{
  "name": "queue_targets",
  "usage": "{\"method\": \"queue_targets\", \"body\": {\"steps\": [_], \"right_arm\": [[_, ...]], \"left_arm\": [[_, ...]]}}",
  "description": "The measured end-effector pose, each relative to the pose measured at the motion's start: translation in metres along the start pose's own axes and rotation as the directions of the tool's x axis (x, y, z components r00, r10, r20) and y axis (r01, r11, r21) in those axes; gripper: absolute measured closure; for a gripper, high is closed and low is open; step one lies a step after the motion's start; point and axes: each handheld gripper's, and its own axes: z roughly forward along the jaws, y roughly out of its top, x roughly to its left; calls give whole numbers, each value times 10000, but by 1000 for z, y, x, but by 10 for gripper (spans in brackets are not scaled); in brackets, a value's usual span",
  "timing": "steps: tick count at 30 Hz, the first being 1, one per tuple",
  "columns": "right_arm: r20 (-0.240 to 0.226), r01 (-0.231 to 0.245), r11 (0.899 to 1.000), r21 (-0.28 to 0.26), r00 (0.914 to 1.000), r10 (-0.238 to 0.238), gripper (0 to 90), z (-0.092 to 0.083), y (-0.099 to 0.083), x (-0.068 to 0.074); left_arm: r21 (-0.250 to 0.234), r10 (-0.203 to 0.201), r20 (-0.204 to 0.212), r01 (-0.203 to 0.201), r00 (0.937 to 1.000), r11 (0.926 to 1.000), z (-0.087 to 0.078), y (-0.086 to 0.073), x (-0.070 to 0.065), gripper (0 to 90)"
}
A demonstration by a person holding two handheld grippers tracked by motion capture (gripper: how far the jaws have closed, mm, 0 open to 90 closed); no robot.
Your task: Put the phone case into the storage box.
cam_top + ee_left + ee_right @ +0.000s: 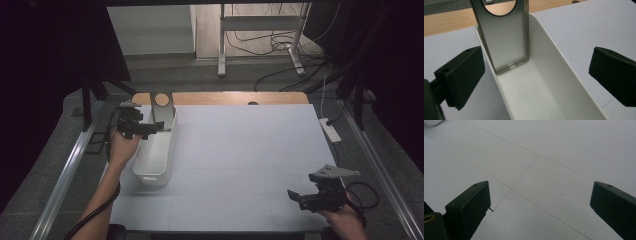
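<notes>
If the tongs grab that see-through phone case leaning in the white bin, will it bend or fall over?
The phone case looks thin and hollow, so it probably flexes if squeezed. It stands tilted against the white bin end wall, so a nudge could likely tip it. It seems light.

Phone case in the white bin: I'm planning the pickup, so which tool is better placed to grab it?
Left tool: open, over the white bin, facing the phone case. Right tool hangs over the bare mat.

Grey phone case [506, 37] upright, leaning inside white bin's [564, 75] far end.
</notes>
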Motion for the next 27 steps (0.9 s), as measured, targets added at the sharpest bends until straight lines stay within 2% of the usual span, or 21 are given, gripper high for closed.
{"method": "queue_targets", "body": {"steps": [5,13,27], "right_arm": [[-2,-2,10000,22,10000,2,34,0,0,0],[-12,-15,10000,10,10000,15,33,0,0,0],[-15,-84,10000,40,10000,84,26,1,0,-1]], "left_arm": [[-20,160,24,-160,9999,9999,-4,-3,-5,10],[-37,661,27,-661,9978,9978,-10,-9,-14,8],[-241,1028,256,-1022,9944,9945,-17,-21,-30,4]]}}
